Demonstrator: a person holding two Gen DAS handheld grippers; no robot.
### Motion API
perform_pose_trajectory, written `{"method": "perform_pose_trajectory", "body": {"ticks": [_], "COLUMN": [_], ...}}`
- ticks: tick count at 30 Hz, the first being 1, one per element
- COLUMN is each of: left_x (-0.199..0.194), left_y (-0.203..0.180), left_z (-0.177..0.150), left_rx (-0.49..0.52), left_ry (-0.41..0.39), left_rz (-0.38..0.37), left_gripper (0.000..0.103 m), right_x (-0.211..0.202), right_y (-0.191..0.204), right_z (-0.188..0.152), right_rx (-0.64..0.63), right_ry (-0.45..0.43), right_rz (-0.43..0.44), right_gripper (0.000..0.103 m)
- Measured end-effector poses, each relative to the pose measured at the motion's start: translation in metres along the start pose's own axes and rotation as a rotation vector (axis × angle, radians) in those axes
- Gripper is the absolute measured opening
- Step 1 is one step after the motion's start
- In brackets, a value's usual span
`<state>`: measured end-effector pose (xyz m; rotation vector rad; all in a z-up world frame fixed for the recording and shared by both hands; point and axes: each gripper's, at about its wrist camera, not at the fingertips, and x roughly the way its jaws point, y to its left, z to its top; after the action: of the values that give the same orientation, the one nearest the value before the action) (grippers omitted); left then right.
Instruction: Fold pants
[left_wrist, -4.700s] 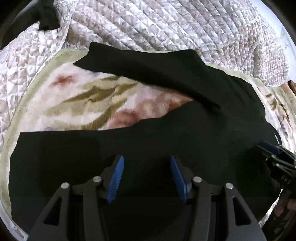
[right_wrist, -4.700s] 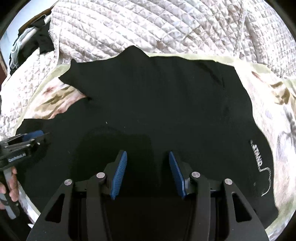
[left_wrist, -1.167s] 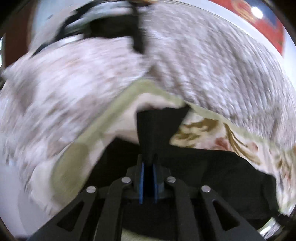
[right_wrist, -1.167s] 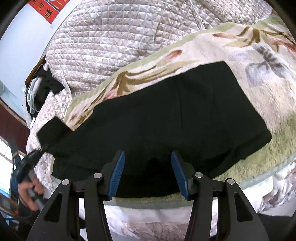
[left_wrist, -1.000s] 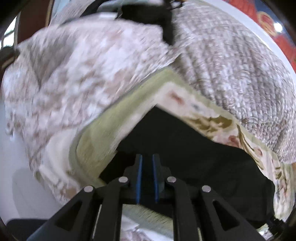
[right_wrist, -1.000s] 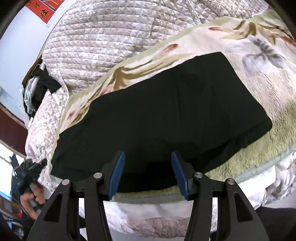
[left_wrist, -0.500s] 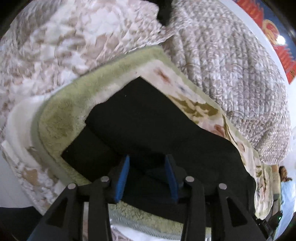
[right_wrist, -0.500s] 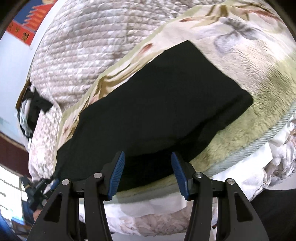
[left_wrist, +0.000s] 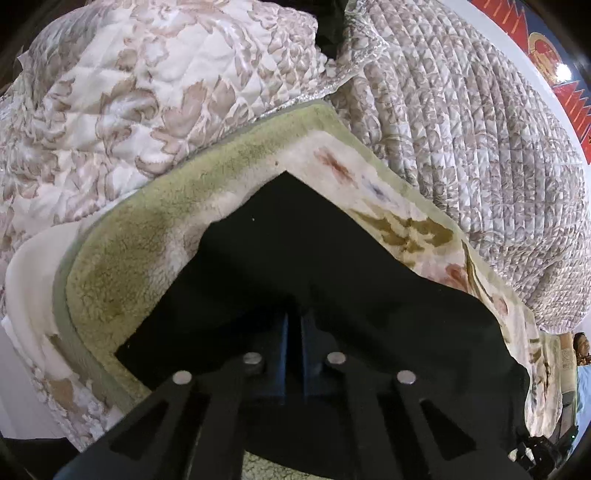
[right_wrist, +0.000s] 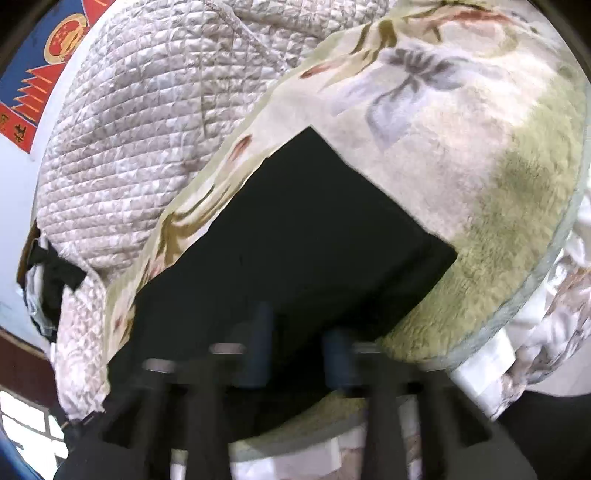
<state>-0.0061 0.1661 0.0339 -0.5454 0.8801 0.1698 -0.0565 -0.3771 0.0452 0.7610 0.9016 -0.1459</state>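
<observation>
The black pants lie folded lengthwise on a floral fleece blanket. In the left wrist view my left gripper is shut on the near edge of the pants at their left end, blue pads nearly together with black cloth between them. In the right wrist view the pants show as a long black strip. My right gripper is blurred and stands at their near edge at the right end, jaws partly apart with cloth between the pads.
The blanket covers a bed with a quilted beige cover behind. A white sheet edge hangs at the bed's front. Dark clothes lie at the far left. A red and blue poster hangs on the wall.
The left gripper opened after laying one leg over the other, then shut again on the near edge. The right gripper dropped to the pants' near right edge and its jaws narrowed.
</observation>
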Motion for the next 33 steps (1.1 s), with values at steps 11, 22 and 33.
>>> {"method": "perform_pose_trajectory", "body": {"ticks": [11, 22, 33], "left_x": [-0.039, -0.056, -0.025], "left_y": [0.007, 0.019, 0.033], "left_z": [-0.017, -0.012, 0.016], "left_rx": [0.008, 0.004, 0.016], "left_ry": [-0.005, -0.065, 0.013], "left_rz": [0.066, 0.084, 0.002], "left_gripper": [0.003, 0.003, 0.054], "right_x": [-0.019, -0.016, -0.032], "right_y": [-0.011, -0.014, -0.001], "right_z": [0.008, 0.004, 0.002], "right_rx": [0.052, 0.032, -0.055], "right_ry": [-0.018, -0.001, -0.083], "right_rz": [-0.008, -0.073, -0.179], "right_gripper": [0.002, 0.003, 0.015]}}
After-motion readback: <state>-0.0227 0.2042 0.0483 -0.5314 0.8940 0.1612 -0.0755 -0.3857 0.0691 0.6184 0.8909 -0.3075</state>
